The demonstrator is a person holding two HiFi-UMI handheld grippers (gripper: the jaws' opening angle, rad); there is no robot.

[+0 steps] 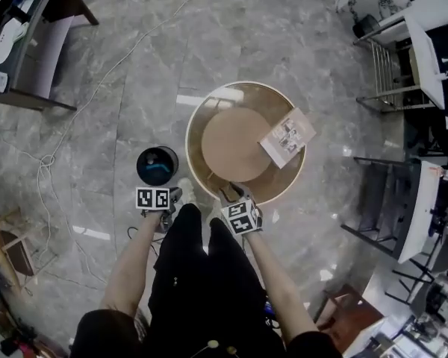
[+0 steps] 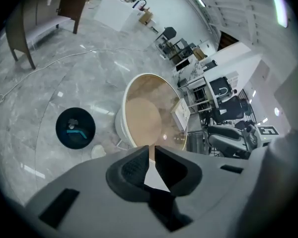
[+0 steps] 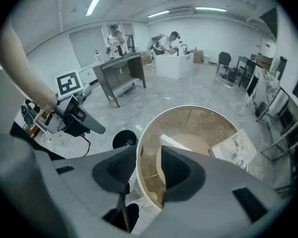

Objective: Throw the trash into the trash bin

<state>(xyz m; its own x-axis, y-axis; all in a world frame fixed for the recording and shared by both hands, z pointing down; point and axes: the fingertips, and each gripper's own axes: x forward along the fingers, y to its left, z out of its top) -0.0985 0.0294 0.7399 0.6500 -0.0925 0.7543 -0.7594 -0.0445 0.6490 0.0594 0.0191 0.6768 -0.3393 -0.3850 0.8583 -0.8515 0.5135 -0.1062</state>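
A black round trash bin [image 1: 157, 165] stands on the grey floor left of the round table [image 1: 198, 118]. A blue piece of trash [image 2: 77, 132] lies inside the bin [image 2: 75, 128]. My left gripper [image 1: 168, 200] hangs just this side of the bin; its jaws [image 2: 152, 150] stand a thin slit apart with nothing between them. My right gripper [image 1: 231, 196] is at the table's near rim, open and empty [image 3: 148, 155], looking over the table. The bin [image 3: 124, 139] and my left gripper [image 3: 72, 114] also show in the right gripper view. A printed booklet [image 1: 287, 137] lies on the table's right side.
A thin cable [image 1: 97, 88] runs across the floor at the left. A dark desk [image 1: 30, 43] stands at the upper left. Metal racks and chairs [image 1: 392, 73] crowd the right side. Two people [image 3: 169, 43] stand at a far counter.
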